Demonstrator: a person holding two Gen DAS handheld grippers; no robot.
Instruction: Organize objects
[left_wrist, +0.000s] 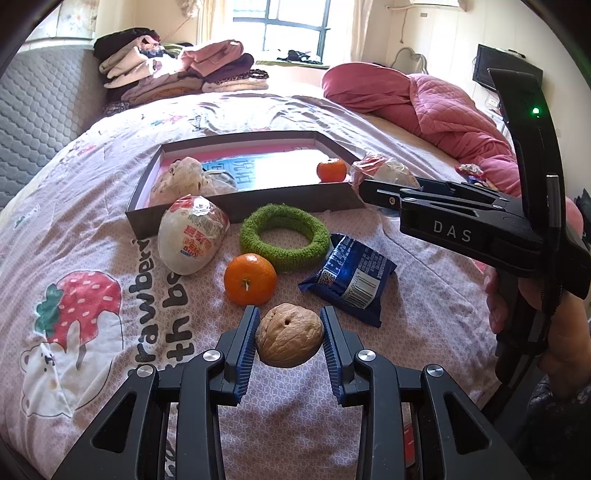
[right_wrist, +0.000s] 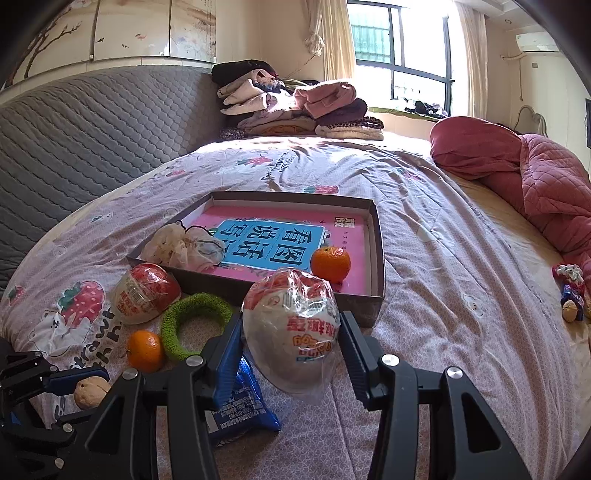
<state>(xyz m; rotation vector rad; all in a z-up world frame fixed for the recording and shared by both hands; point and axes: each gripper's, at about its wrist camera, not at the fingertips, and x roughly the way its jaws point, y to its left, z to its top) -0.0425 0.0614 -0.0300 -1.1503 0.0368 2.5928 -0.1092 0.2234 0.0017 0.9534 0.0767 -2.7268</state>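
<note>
The left gripper (left_wrist: 289, 334) holds a walnut (left_wrist: 289, 335) between its narrow-set fingers (left_wrist: 246, 345), both ribbed pads pressed to the shell, above the strawberry-print bedspread (left_wrist: 92, 229). Just beyond the walnut lies a mandarin (left_wrist: 250, 278), with a blue snack packet (left_wrist: 349, 276) to its right and a green fuzzy ring (left_wrist: 284, 242) behind them. A bagged white bun (left_wrist: 192, 234) with red print sits left of the ring, against the near wall of a shallow cardboard box (left_wrist: 236, 203).

The right gripper (right_wrist: 291, 332) has its fingers (right_wrist: 356, 354) set wider, closed on a second plastic-wrapped bun (right_wrist: 291, 325) of the same kind, which hangs clear of the bed just in front of the box's near wall. From the left wrist view this gripper reaches in from the right, a hand (left_wrist: 546, 332) on its handle.

Inside the box lie a pink picture book (right_wrist: 280, 243) with a blue title panel, a second mandarin (right_wrist: 330, 263) at the near right corner, and a crumpled pale bag (right_wrist: 184, 247) at the near left. Folded clothes (right_wrist: 288, 107) are stacked at the far end of the bed by the window, and a pink quilt (right_wrist: 535, 173) is bunched at the right.
</note>
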